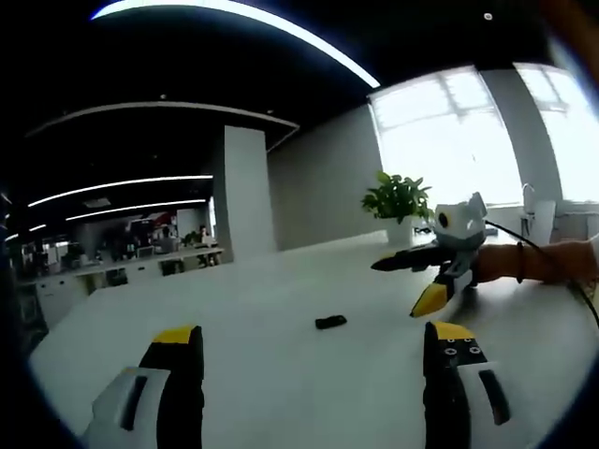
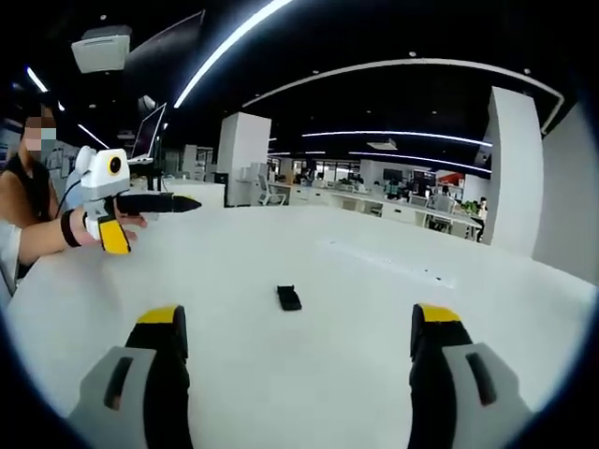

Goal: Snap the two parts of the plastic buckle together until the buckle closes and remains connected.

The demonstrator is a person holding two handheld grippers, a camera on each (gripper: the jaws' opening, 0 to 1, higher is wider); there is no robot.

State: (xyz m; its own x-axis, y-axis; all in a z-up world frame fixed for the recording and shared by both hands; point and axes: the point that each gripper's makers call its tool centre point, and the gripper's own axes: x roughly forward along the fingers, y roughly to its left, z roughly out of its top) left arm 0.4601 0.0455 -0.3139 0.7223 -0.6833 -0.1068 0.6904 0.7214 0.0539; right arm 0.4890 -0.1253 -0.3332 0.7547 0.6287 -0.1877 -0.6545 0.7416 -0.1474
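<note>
In the left gripper view, the black plastic buckle [image 1: 330, 322] lies flat on the white surface [image 1: 271, 290] just right of the frame's centre, its long axis running left to right across the picture; whether it is one part or two joined is too small to tell. The surface stretches back to a white pillar [image 1: 244, 192], bright windows [image 1: 449, 136] at upper right and a potted plant [image 1: 399, 201] near them. The left gripper [image 1: 314, 351] rises from the bottom edge with its yellow-tipped jaws wide apart, holding nothing, the buckle above and between them. The right gripper [image 1: 412, 281] comes in from the right, held by a hand [image 1: 529, 264], above the surface; its jaws' spread is unclear here.

In the right gripper view, the buckle [image 2: 289, 297] sits near the centre, its long axis running up and down the picture. Desks and ceiling light strips fill the background. The right gripper [image 2: 298, 332] has jaws wide apart and empty. The left gripper [image 2: 140, 220] hangs at upper left in the person's hand [image 2: 117, 224].
</note>
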